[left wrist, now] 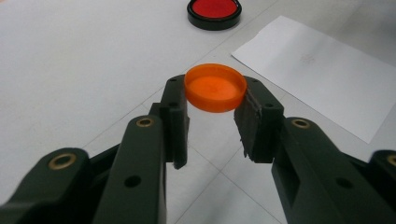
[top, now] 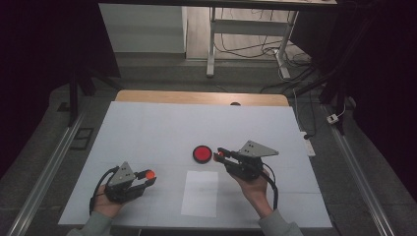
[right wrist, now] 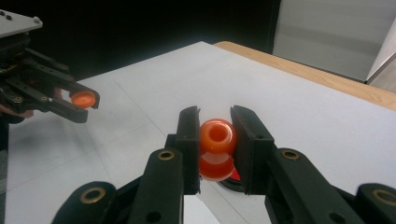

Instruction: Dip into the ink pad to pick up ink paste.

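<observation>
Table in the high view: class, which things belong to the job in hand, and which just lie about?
In the job:
orange cap, held by the left gripper
orange bottle, held by the right gripper

Lying about:
red disc
white paper sheet

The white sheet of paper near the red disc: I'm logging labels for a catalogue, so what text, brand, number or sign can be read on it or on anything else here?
None can be read.
White sheet of paper: one faint grey mark, too blurred to read.
Orange cap, orange bottle and red disc: no lettering visible.
</observation>
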Demonstrator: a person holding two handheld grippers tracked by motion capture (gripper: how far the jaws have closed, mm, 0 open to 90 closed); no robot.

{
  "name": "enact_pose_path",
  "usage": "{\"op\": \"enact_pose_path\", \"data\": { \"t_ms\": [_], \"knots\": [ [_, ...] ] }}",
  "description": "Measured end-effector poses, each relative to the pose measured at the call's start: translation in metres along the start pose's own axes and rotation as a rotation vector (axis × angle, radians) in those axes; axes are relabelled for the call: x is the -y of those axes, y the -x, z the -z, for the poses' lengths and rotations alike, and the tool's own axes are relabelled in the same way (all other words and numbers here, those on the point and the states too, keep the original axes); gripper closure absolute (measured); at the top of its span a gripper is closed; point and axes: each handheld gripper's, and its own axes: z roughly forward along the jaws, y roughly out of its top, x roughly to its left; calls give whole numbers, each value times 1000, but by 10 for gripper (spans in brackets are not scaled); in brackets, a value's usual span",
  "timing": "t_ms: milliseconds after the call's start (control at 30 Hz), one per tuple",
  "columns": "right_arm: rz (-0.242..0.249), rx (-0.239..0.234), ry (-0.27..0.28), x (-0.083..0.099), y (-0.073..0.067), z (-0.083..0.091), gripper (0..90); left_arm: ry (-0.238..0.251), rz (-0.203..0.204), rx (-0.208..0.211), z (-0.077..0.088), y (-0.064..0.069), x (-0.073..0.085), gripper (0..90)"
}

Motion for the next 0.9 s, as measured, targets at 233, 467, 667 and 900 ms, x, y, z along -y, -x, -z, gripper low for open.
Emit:
{"op": "enact_pose_path", "data": {
  "t_ms": [233, 467, 667, 900],
  "knots": [
    [-9, 6, -24, 1, 5, -11, 722, -2, 1, 3, -1, 1, 0, 650],
    [-8, 15, -69, 3, 10, -29, 722, -4, -1, 5, -1, 1, 0, 651],
    [-17, 20, -90, 5, 13, -44, 722, -2, 1, 5, -1, 1, 0, 651],
    [-15, 30, -116, 3, 17, -59, 722, -5, -1, 9, -2, 1, 0, 650]
  ]
}}
